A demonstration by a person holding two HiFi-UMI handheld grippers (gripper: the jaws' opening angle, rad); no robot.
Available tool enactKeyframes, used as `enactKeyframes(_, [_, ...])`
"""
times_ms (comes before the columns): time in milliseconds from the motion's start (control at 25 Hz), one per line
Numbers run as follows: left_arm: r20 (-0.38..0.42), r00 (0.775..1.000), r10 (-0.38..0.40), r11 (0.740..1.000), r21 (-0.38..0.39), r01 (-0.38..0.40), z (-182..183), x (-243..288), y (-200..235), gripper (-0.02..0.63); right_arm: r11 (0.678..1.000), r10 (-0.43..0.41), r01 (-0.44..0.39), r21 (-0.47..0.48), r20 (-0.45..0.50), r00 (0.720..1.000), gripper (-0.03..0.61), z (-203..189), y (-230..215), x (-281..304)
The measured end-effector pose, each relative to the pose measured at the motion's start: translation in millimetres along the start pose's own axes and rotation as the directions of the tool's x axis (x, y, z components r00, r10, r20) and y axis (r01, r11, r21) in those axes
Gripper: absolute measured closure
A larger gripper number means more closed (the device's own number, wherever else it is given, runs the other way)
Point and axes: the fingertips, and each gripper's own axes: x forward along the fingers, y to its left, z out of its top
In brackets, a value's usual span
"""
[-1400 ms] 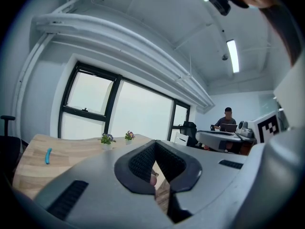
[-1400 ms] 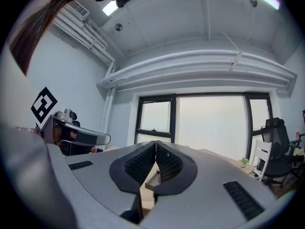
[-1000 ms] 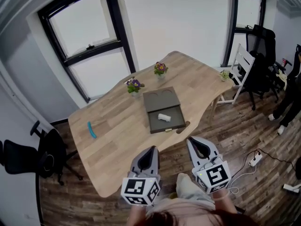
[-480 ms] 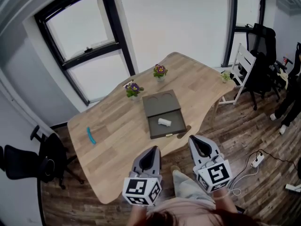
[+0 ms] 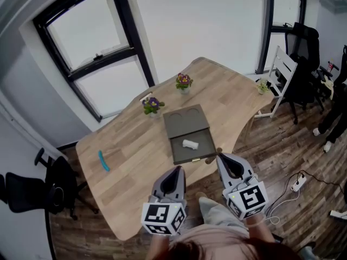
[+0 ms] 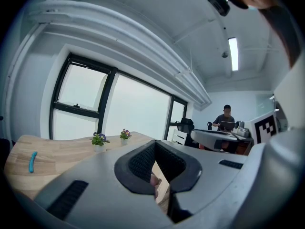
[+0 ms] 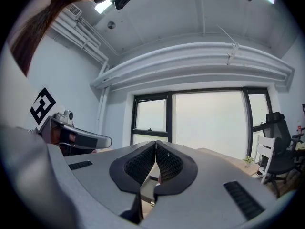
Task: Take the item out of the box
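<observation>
item, small and white, lies in the tray of the open box on the table. the flat lid adjoins the tray at its 12 o'clock. left gripper and right gripper hang at the box's 6 o'clock, apart from it. compared with a second ago, the box sits slightly nearer them in frame, and the item is unmoved inside.

left gripper view: jaws together, nothing between them.

right gripper view: jaws pressed together, empty.
</observation>
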Motion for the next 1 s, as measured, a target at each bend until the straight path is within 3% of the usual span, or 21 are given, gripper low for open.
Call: enactKeyframes(1000, [-0.019,0.999,0.035,0.999,-0.008,-0.035,19,80,48,0.621,0.996,0.086,-0.086,0.003,-0.060,0.994,0.578,-19,-34,101])
